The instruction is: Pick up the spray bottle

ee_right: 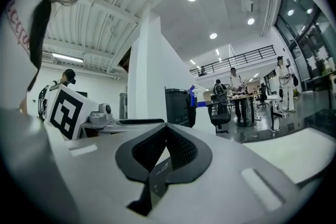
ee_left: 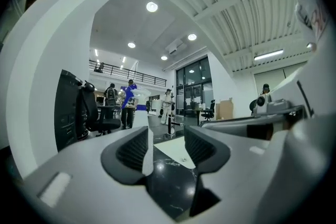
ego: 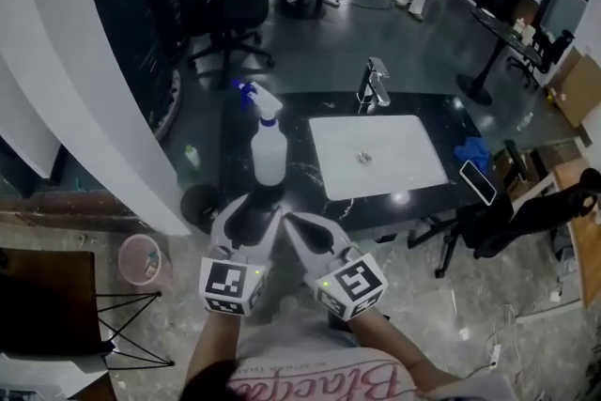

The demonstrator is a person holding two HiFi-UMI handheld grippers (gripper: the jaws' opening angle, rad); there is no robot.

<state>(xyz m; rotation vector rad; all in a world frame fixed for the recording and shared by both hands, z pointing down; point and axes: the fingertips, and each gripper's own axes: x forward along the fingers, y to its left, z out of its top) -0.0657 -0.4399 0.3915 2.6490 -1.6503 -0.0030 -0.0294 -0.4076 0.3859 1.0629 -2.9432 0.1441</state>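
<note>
A white spray bottle (ego: 269, 148) with a blue trigger head stands upright on the black counter (ego: 239, 131), left of the white sink basin (ego: 376, 155). Both grippers are held level side by side just in front of the counter's near edge. My left gripper (ego: 255, 208) is open with nothing between its jaws. In the left gripper view the bottle (ee_left: 131, 99) stands ahead, slightly left of the gap of the left gripper (ee_left: 165, 141). My right gripper (ego: 293, 223) is shut and empty. In the right gripper view the bottle (ee_right: 202, 110) shows beyond the right gripper (ee_right: 166, 139), off to the right.
A chrome faucet (ego: 374, 84) stands behind the basin. A blue cloth (ego: 472, 152) and a phone (ego: 477, 181) lie at the counter's right end. A white pillar (ego: 84, 80) rises at left, with black office chairs (ego: 221, 9) behind. A pink bucket (ego: 141, 258) sits on the floor.
</note>
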